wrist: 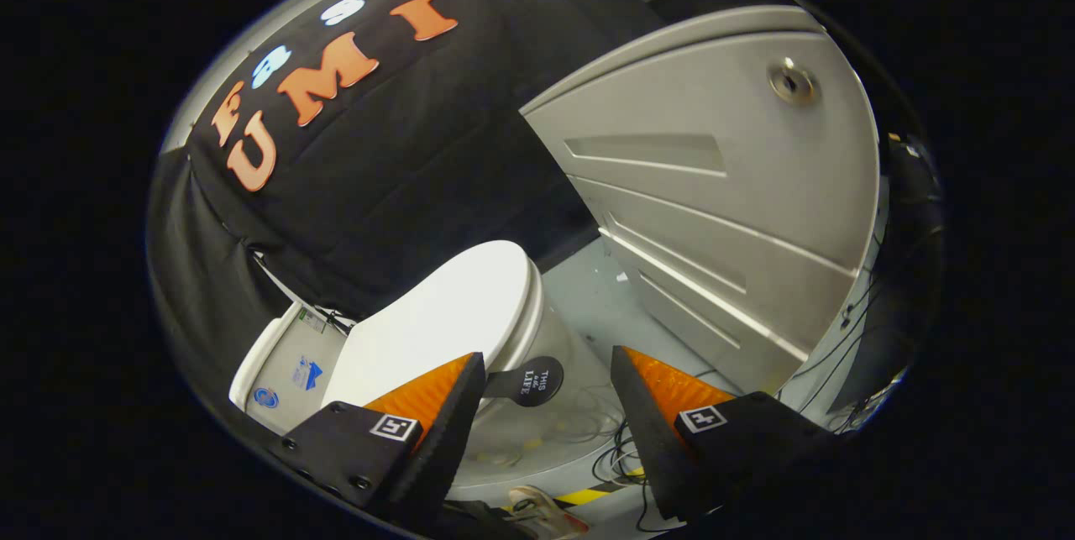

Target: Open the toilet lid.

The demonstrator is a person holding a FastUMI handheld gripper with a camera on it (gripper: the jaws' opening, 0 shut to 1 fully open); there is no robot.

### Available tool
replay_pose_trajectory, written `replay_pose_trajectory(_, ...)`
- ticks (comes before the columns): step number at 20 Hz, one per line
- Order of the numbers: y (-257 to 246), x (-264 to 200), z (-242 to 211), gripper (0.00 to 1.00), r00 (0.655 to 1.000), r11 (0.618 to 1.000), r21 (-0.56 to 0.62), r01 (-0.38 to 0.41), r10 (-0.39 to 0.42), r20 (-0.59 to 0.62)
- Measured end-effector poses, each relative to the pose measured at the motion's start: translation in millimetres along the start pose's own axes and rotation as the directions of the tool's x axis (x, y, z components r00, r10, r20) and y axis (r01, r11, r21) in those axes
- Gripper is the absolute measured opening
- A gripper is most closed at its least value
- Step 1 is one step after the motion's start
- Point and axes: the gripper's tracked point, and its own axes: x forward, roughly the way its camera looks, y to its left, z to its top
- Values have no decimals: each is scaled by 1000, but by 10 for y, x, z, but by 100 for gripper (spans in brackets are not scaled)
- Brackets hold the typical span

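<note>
Looking along my gripper (546,372), I see its two wedge-shaped fingers (445,406) spread wide apart, released, with nothing pinched between them; each carries one small square printed marker near its base, two in all. Just beyond them stands one toilet (537,338), smooth and glossy, with its rounded oval lid (453,322) lying closed and flat on the seat. One round dark tab (533,380) with small lettering sticks out from the lid's front rim, sitting in the gap between the fingers, nearer the left one, not touched by either. The cistern (281,368) is a boxy glossy block behind the lid, with two small stickers on it. Beside the toilet, off past the right finger, rises one pale grey panelled cabinet (714,187), matte, with recessed grooves and a single round metal lock (791,83). Thin dark cables (617,448) lie loosely tangled on the pale floor (588,296) below the bowl, near one striped strip of tape (588,494).
</note>
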Motion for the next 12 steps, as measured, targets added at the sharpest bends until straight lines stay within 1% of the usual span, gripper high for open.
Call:
replay_pose_trajectory(2, 61, 81, 3, 96, 999, 999, 20, -27, 27, 22)
replay_pose_trajectory(3, 40, 108, 49, 96, 999, 1000, 20, -19, 18, 45)
replay_pose_trajectory(4, -14, 144, 61, 96, 998, 1000, 17, 10, -11, 62)
replay_pose_trajectory(6, -71, 176, 64, 96, 996, 999, 20, 46, -47, 70)
replay_pose_trajectory(7, -68, 186, 73, 92, 996, 999, 24, 48, -50, 75)
replay_pose_trajectory(8, -48, 171, 46, 89, 997, 997, 58, 47, -50, 61)
replay_pose_trajectory(9, -42, 124, -2, 89, 997, 991, 118, 55, -60, 42)
replay_pose_trajectory(10, 32, 28, -72, 89, 999, 978, 206, 34, -36, 10)
replay_pose_trajectory(11, 89, 41, -67, 89, 1000, 961, 277, 1, -7, 21)
replay_pose_trajectory(12, 64, 99, -87, 88, 1000, 951, 309, 0, -6, 20)
